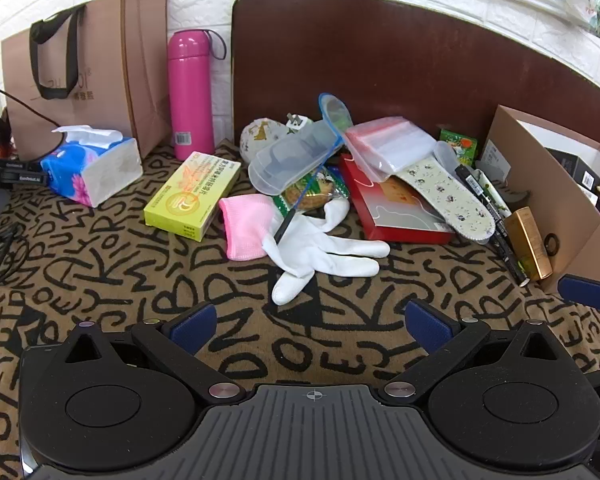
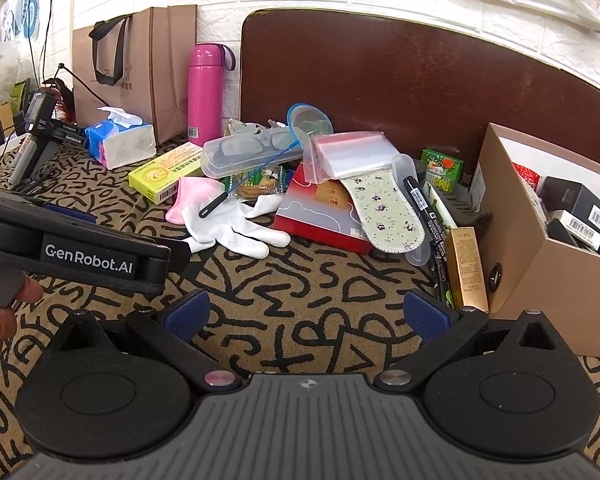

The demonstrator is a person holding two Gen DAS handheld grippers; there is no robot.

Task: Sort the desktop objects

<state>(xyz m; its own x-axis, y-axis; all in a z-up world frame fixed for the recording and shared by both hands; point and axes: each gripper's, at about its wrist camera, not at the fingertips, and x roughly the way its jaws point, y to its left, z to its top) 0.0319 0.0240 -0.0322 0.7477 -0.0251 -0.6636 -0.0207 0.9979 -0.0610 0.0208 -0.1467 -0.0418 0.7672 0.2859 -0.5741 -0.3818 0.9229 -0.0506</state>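
A pile of objects lies on the patterned cloth: a white glove [image 1: 320,248] [image 2: 236,228], a pink sock [image 1: 244,224], a yellow box [image 1: 192,194], a clear glasses case [image 1: 296,156] [image 2: 252,150], a red box [image 1: 396,208] [image 2: 320,216], a floral insole [image 1: 448,196] [image 2: 384,208] and a gold box [image 1: 528,242] [image 2: 466,268]. My left gripper [image 1: 310,324] is open and empty, just short of the glove. My right gripper [image 2: 306,314] is open and empty, short of the pile. The left gripper's body [image 2: 80,240] shows at the left of the right wrist view.
A brown cardboard box [image 2: 540,264] [image 1: 580,224] holding small boxes stands at the right. A pink bottle [image 1: 190,92], a paper bag [image 1: 92,60] and a tissue pack [image 1: 92,168] stand at the back left. A dark brown board [image 1: 380,60] leans on the wall.
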